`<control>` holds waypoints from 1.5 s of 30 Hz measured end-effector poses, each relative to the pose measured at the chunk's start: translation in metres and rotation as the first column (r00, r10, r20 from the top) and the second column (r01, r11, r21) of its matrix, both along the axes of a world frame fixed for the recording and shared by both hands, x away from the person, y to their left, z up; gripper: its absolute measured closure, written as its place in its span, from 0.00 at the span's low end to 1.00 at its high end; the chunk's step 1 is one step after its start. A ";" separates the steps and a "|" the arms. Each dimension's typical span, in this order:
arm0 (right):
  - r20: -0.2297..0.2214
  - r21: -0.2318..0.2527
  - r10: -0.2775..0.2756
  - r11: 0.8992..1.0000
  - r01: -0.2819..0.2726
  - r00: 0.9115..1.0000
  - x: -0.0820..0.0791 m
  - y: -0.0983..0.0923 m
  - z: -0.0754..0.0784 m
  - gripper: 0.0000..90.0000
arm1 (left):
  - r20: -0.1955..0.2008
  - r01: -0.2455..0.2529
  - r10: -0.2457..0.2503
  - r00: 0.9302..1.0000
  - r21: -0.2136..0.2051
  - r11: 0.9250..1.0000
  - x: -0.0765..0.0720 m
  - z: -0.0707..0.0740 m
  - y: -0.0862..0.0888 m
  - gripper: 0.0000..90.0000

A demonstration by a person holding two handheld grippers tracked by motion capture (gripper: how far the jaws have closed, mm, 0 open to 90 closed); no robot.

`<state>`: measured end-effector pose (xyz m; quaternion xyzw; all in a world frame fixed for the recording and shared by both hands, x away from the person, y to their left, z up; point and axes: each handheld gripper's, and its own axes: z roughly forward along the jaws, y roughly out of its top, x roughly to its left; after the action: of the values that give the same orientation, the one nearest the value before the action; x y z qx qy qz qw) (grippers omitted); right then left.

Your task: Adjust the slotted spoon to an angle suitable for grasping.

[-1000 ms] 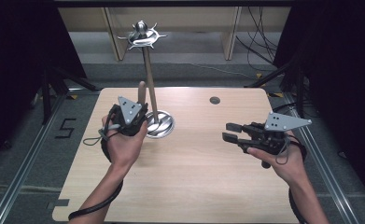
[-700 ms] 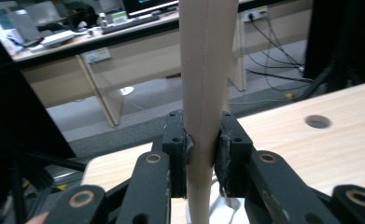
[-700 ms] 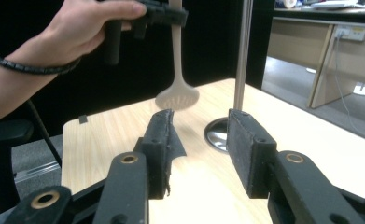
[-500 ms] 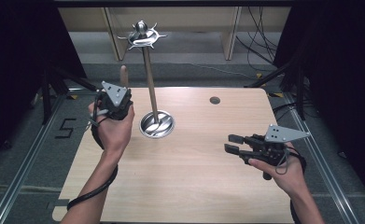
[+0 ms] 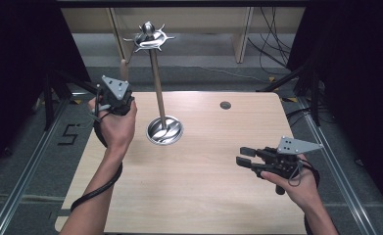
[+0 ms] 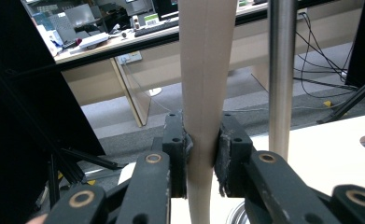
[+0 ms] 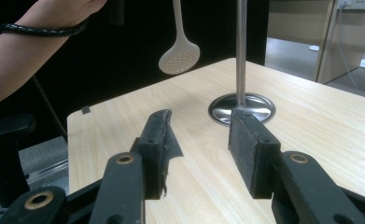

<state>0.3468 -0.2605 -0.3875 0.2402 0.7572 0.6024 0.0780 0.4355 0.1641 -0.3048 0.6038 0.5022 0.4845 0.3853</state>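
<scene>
Since the earlier high view, the left gripper [image 5: 114, 96] has lifted away from the stand's base toward the upper left of the frame, carrying its utensil, while the right gripper [image 5: 250, 161] has sunk a little at the lower right, its jaws having just been opening with nothing between them.

In the high view, the tall steel utensil stand with a round base and hooked crown [image 5: 157, 93] rises from the pale wooden table [image 5: 199, 191] at centre. The left gripper sits left of the pole, and the tip of the cream plastic skimmer's handle [image 5: 124, 66] pokes up above it. The step in hand looks like hanging the skimmer on the stand; the next move calls for raising it to the hooks at the upper centre and lining the handle's end up with one.

In the left gripper view, the black pads [image 6: 178, 161] clamp the skimmer's cream handle [image 6: 203, 84] at mid-frame, jaws closed tight on it; the steel pole [image 6: 282, 70] stands just right of it.

In the right gripper view, the jaws stand well apart and empty over the table at the bottom of the frame. The skimmer's perforated bowl [image 7: 180, 58] hangs at upper centre, clear of the tabletop, near the stand's round base [image 7: 242, 108].
</scene>
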 end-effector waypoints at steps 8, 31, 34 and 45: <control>-0.011 0.005 -0.010 1.000 0.010 1.000 -0.002 -0.001 -0.006 0.64 | 0.006 -0.020 0.020 1.000 0.009 1.000 0.004 0.002 0.002 0.83; -0.007 0.015 0.004 1.000 -0.004 1.000 -0.003 -0.001 -0.011 0.62 | 0.030 -0.064 0.061 0.998 0.092 0.994 0.025 0.018 -0.022 0.83; -0.010 0.014 0.005 1.000 -0.005 1.000 -0.003 -0.001 -0.011 0.62 | 0.030 -0.069 0.066 0.997 0.105 0.992 0.026 0.018 -0.024 0.83; -0.032 0.024 0.011 1.000 -0.011 0.999 -0.002 -0.001 -0.012 0.61 | 0.069 -0.132 0.119 0.990 0.215 0.968 0.020 0.017 -0.029 0.83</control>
<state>0.3447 -0.2612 -0.3998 0.2466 0.7524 0.6079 0.0595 0.4553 0.1347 -0.2877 0.5959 0.4719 0.5771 0.2987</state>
